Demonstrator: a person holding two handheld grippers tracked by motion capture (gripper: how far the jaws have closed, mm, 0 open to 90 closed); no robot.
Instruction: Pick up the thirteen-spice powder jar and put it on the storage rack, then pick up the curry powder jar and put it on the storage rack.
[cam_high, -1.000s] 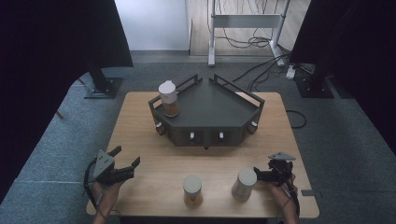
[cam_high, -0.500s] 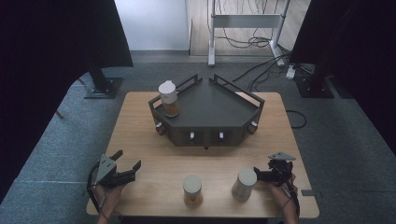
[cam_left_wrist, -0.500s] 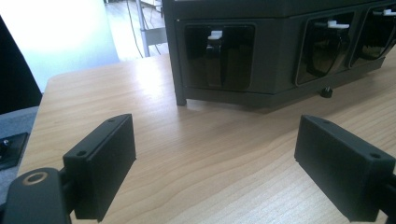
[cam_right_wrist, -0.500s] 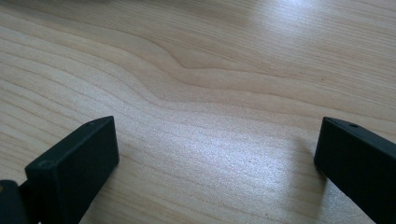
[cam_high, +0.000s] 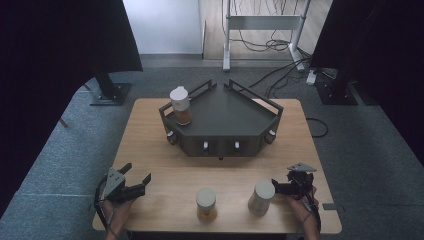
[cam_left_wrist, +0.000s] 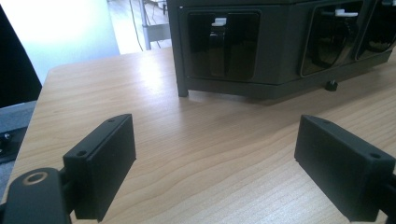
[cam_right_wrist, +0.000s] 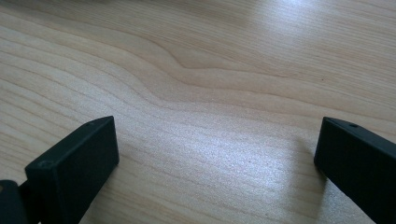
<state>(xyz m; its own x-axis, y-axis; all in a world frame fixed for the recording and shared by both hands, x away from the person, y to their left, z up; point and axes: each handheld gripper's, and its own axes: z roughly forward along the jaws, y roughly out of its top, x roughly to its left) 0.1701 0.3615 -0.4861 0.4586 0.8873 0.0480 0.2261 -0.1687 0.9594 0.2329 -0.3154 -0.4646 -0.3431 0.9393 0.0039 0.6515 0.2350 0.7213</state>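
On table (cam_high: 150, 150), three jars (cam_high: 206, 202), two tools (cam_high: 135, 183)

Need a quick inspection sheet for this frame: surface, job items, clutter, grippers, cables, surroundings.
Surface: wooden table, bare wood between things.
Job's things: middle jar and right jar upright near the front edge, apart; third jar upright on the left corner of the dark tray stand.
Clutter: nothing seen.
Grippers: left gripper open, holding nothing, aimed at the stand; right gripper open over bare wood, just beside the right jar; contact cannot be told.
Cables: one trails from each gripper; loose cables on the floor behind the table.
Surroundings: grey carpet, black curtains, metal frame at the back.
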